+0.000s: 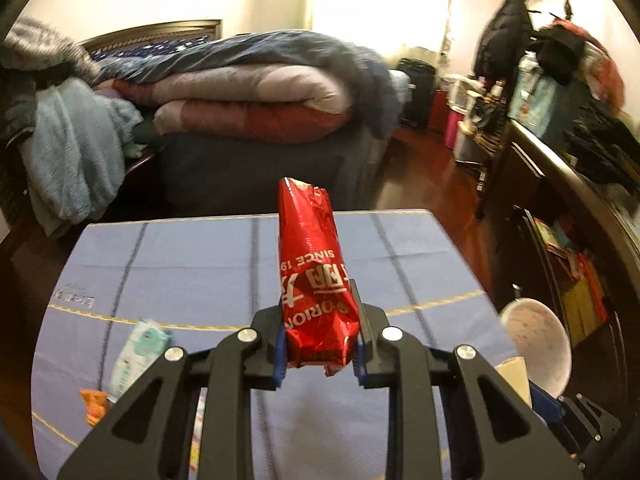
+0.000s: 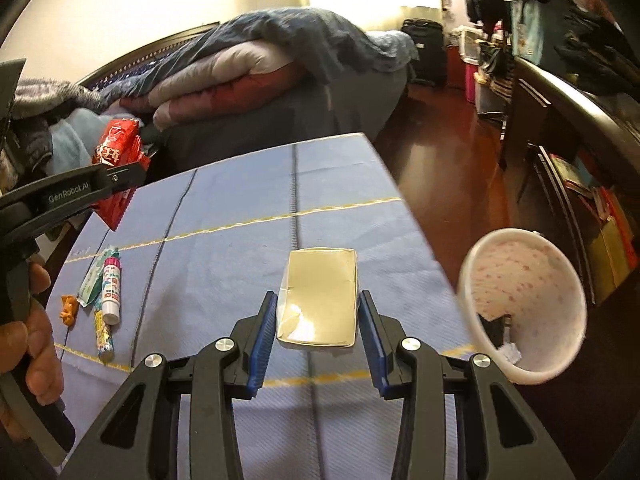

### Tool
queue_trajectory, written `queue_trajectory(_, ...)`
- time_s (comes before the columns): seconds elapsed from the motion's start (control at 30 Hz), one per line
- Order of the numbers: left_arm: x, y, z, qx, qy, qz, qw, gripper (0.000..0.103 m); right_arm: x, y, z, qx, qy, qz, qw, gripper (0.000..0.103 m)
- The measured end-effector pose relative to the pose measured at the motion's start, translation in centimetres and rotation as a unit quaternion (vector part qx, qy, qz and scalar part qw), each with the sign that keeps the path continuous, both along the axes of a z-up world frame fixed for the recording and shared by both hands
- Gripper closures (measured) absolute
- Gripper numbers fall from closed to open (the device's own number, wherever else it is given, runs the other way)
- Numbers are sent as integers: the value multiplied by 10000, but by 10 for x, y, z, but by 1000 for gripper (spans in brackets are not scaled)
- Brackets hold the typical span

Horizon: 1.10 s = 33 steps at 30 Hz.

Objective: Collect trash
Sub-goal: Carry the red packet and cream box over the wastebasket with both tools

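The left gripper [image 1: 320, 344] is pinching a red snack wrapper [image 1: 310, 272] upright between its pads, so the wrapper is hanging above the blue table [image 1: 192, 264]. The right gripper [image 2: 318, 328] is holding a small pale carton [image 2: 320, 300] between its blue pads, probably to carry it to the white bin [image 2: 524, 304], which is standing just beside the table's right edge. Small trash [image 2: 106, 292] is still lying near the left edge. The way to the bin is looking free.
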<state>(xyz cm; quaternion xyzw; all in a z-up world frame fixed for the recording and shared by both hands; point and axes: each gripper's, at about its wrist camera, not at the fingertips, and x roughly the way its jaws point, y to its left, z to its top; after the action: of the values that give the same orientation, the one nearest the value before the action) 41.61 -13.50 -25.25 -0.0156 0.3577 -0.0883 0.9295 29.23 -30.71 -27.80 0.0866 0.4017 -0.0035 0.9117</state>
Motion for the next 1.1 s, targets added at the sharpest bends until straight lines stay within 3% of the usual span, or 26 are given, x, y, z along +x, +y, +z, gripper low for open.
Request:
queue_trajectory(0.3, -31, -82, 13, 4, -112, -815, 9966, 77, -32, -59, 8, 140, -151, -617, 9979, 62)
queue_trajectory(0.6, -48, -166, 13, 163, -159, -1609, 9867, 77, -62, -134, 8, 226, -262, -1468, 9886, 62)
queue_trajectory(1.1, -46, -254, -13, 326, 44, -2318, 9722, 77, -71, -213, -10, 146, -213, -2275, 9734, 62)
